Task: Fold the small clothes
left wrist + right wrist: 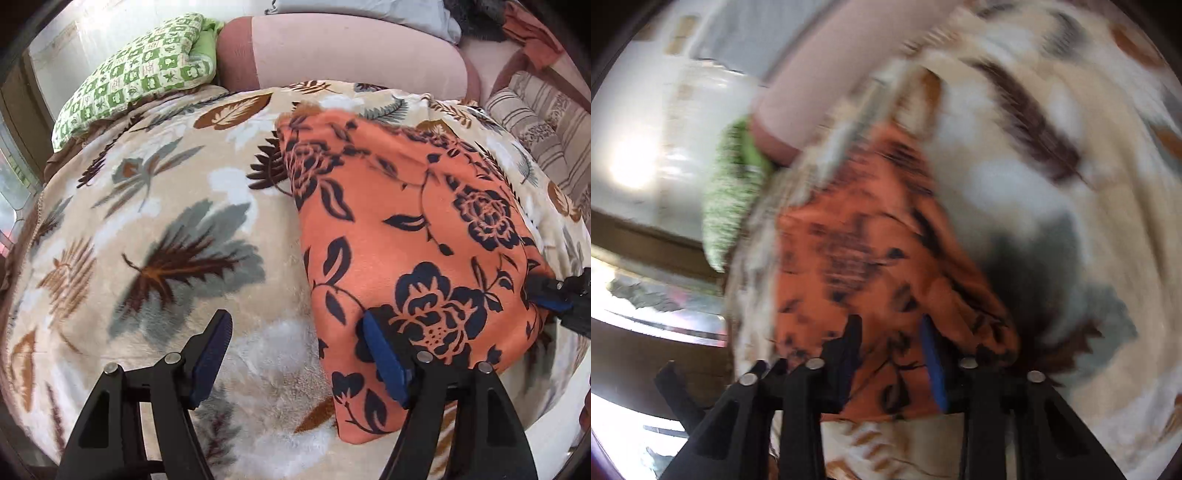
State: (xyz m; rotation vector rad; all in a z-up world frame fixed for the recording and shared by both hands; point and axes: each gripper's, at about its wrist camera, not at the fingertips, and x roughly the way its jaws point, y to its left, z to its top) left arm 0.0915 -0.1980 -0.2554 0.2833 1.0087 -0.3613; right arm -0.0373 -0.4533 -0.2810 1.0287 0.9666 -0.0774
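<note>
Orange flowered cloth lies already doubled over on the leaf-print blanket, so folding looks partway done. Left gripper hangs released, jaws wide, straddling its near edge. Right gripper sits over the cloth's corner; blur hides whether it's clamped. Another fold probably remains.

One orange floral garment; one leaf-print blanket; one green pillow; perhaps two cushions

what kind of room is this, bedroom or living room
Probably a bedroom, or a home sleeping area: the orange floral garment lies on a plush leaf-print blanket, with a green checked pillow and a pink bolster behind it.
</note>
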